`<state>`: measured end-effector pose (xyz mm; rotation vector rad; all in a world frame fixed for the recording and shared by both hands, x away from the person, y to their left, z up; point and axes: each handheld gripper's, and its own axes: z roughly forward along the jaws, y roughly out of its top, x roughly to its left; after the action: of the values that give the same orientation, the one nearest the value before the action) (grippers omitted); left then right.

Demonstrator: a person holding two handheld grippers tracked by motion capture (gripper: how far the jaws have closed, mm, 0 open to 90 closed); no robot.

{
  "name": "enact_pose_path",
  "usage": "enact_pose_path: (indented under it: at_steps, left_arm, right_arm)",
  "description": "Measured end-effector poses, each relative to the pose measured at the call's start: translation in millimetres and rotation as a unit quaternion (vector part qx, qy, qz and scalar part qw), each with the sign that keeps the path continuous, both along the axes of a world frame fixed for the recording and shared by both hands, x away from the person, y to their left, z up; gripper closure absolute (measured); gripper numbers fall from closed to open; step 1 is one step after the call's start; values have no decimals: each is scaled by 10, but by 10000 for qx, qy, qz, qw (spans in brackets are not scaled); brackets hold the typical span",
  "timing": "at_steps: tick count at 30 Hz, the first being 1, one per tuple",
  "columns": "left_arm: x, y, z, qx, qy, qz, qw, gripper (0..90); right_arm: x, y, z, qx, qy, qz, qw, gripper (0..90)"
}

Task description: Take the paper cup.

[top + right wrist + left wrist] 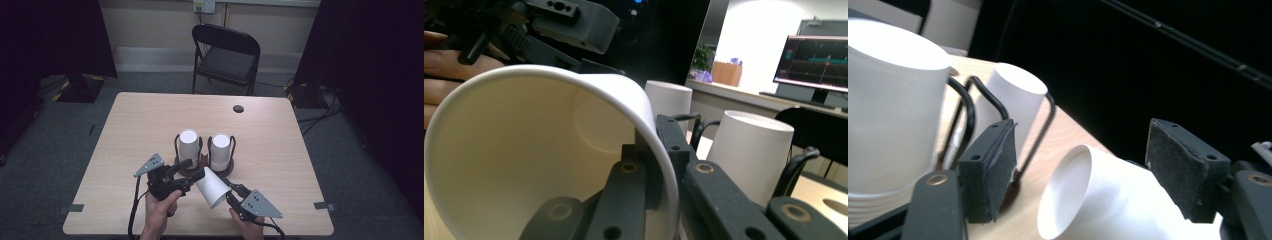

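A white paper cup (212, 187) hangs tilted over the table's near edge, its mouth toward the right hand. My right gripper (231, 191) is shut on the cup's rim (659, 150), with one jaw inside the wall and one outside. My left gripper (192, 172) stands open around the cup's base end (1098, 200), and its pads (993, 165) are clear of the cup. Two more white cups (189, 145) (220, 150) stand upside down in black wire holders (965, 105) at the table's middle.
The wooden table (150, 115) has a dark round hole (238, 108) near its far edge. A black folding chair (227, 55) stands behind it. In the left gripper view the nearer upturned cup (893, 100) shows several stacked rims at its foot.
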<state>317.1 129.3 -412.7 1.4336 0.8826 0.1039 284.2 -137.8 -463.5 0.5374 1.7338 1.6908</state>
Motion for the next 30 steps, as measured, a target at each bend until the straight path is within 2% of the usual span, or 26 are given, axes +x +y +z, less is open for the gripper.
enact_pose_path:
  at_steps: [7, 8, 10, 12, 15, 17, 19, 23, 26, 30]
  left_arm:
    - [-29, 24, -18, 174, -265, -17, 9995, 253]
    - [-34, 30, -23, 213, -346, -63, 9992, 263]
    - [-53, 29, -22, 284, -502, -69, 9983, 353]
    - [-56, 28, -18, 397, -498, -13, 9980, 321]
    - [-72, 37, -13, 535, -563, 134, 9969, 328]
    - [-80, 50, -13, 563, -519, 214, 9968, 320]
    - [-83, 58, -21, 528, -514, 154, 9972, 320]
    - [-101, 66, -36, 645, -582, 54, 9962, 314]
    - [-126, 63, -47, 733, -735, -9, 9946, 295]
    - [-150, 61, -81, 868, -937, -266, 9915, 256]
  right_arm:
    - [28, -55, 32, -23, 236, 59, 9997, 898]
    - [30, -64, 40, -37, 290, 54, 9996, 898]
    - [42, -81, 54, -24, 358, 71, 9993, 898]
    - [53, -98, 68, 1, 451, 97, 9989, 898]
    - [72, -127, 95, 32, 570, 78, 9983, 899]
    - [81, -146, 110, 41, 662, 54, 9978, 899]
    - [96, -167, 122, 31, 759, 52, 9971, 899]
    - [120, -217, 141, 127, 959, 68, 9953, 899]
    - [125, -242, 154, 69, 1054, 49, 9944, 899]
    - [136, -265, 166, -26, 1243, 52, 9922, 900]
